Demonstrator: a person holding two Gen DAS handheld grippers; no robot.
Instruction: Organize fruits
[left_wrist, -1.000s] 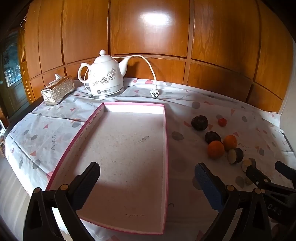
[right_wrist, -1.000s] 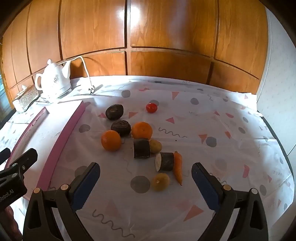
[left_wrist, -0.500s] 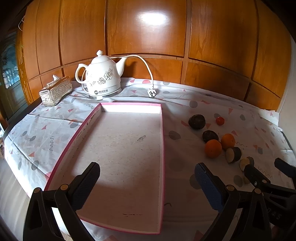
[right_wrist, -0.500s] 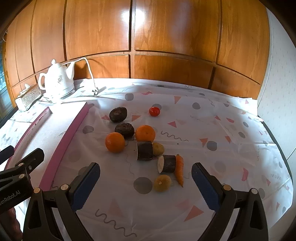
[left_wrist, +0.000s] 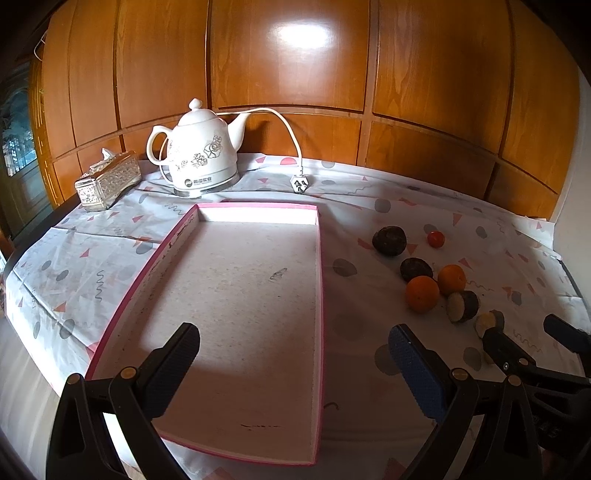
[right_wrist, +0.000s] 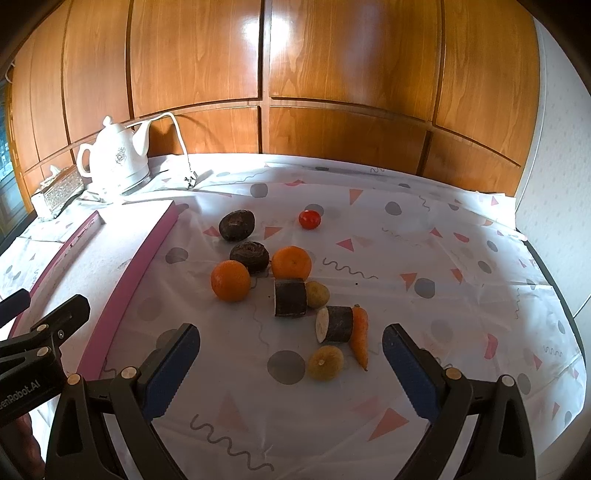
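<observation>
A shallow pink-rimmed tray (left_wrist: 320, 273) lies on the patterned tablecloth with nothing in it; my left gripper (left_wrist: 291, 360) hovers open over its near end. Right of the tray (right_wrist: 144, 254) lies a cluster of produce: two oranges (right_wrist: 231, 280) (right_wrist: 291, 262), two dark round fruits (right_wrist: 236, 224) (right_wrist: 249, 255), a small red tomato (right_wrist: 309, 219), two dark cut cylinders with pale ends (right_wrist: 290, 297) (right_wrist: 334, 324), a carrot (right_wrist: 360, 334), and two small yellowish fruits (right_wrist: 325, 363) (right_wrist: 317, 293). My right gripper (right_wrist: 291, 356) hangs open in front of the cluster, touching nothing.
A white electric kettle (left_wrist: 201, 158) with its cord and plug (left_wrist: 298, 182) stands at the back, beside a silver tissue box (left_wrist: 109, 181). Wood panelling (right_wrist: 332, 74) runs behind the table. The table edge curves round on the right (right_wrist: 554, 280).
Both views have drifted slightly back and up, so the tray and fruits sit a little farther away. Both grippers stay open and nothing on the table has moved.
</observation>
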